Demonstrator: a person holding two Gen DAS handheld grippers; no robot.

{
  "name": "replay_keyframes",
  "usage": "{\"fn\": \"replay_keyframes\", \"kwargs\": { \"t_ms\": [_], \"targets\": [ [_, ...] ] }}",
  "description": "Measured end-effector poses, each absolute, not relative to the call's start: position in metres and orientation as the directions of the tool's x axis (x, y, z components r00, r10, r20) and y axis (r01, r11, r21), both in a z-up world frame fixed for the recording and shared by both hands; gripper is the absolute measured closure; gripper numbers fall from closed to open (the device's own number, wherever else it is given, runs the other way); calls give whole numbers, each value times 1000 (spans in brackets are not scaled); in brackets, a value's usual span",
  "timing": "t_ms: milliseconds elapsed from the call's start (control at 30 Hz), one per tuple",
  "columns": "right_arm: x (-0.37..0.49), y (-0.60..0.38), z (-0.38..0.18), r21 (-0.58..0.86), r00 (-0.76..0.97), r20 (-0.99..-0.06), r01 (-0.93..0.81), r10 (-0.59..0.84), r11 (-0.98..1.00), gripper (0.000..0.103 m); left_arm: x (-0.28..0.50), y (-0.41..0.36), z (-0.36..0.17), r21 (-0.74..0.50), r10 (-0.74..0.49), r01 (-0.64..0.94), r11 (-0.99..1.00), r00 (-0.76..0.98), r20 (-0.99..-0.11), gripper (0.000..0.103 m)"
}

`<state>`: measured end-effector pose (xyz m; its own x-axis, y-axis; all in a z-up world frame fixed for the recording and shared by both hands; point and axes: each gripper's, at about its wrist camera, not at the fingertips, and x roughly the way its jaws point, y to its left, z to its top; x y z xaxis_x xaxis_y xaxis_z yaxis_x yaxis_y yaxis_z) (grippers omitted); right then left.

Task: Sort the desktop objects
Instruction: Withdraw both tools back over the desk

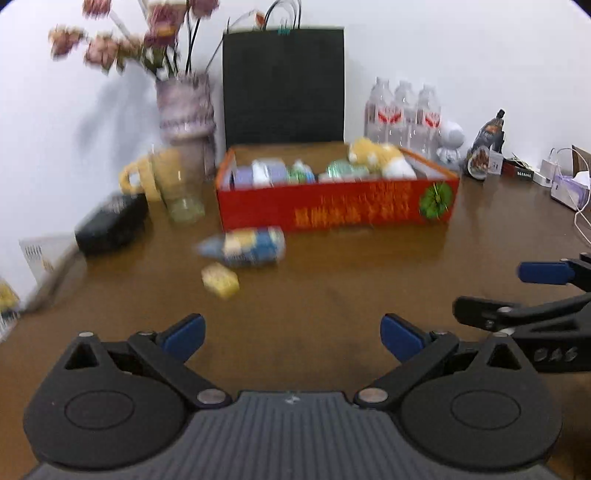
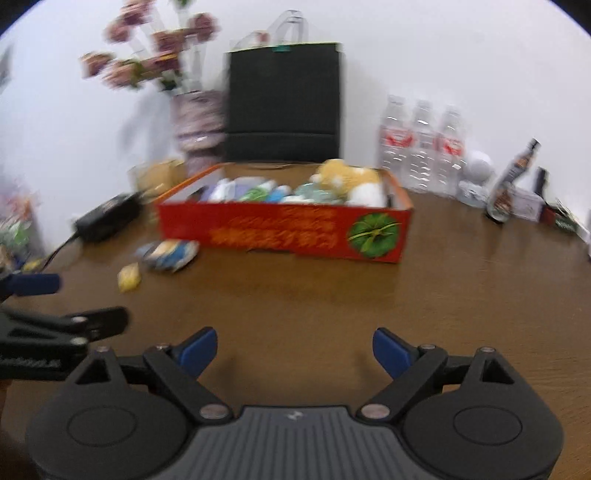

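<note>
While your left tool [image 1: 291, 336] and right tool [image 2: 293, 350] hang released and empty, the red box [image 1: 332, 206] holds a plush toy [image 1: 380, 158] and small packets [image 1: 266, 171].

**Bright, even light; heavy motion blur and fisheye warp**

Both wrist views are evenly and brightly lit, with a soft grey shadow of the flowers [image 1: 147, 33] cast on the white wall [image 1: 461, 55] to their left, so light seems to come from the right front. The brown counter [image 1: 332, 280] shows a mild sheen but no hard glare. Motion blur smears almost everything: the red box [image 1: 336, 203] lettering is unreadable, and the small packets [image 1: 243, 247] before it are streaked. The water bottles [image 2: 421, 144] are a little sharper. Fisheye distortion bends the counter's edges, and dark corners close each frame. The near fingers [image 1: 184, 336] stay fairly crisp.
</note>
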<state>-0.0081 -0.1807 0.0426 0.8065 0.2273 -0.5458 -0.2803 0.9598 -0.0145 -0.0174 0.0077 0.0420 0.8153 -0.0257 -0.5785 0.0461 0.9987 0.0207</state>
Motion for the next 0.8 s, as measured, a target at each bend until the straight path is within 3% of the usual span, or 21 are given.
{"fn": "replay_keyframes", "kwargs": {
  "t_ms": [100,300,400,800],
  "targets": [
    [-9,-176,29,-58,794,-584,-246,167,968,12,-19,6,29,17,-15,32,999,790,-613,0],
    [-4,-183,17,1,767,-621,-204,161,979,9,-12,7,15,21,4,12,1000,760,-649,0],
    [1,-187,14,31,748,-642,-193,168,981,0,-11,9,14,16,6,5,1000,759,-651,0],
    [-1,-185,10,26,748,-645,-187,159,982,0,-13,8,12,10,2,6,1000,761,-649,0]
  ]
}}
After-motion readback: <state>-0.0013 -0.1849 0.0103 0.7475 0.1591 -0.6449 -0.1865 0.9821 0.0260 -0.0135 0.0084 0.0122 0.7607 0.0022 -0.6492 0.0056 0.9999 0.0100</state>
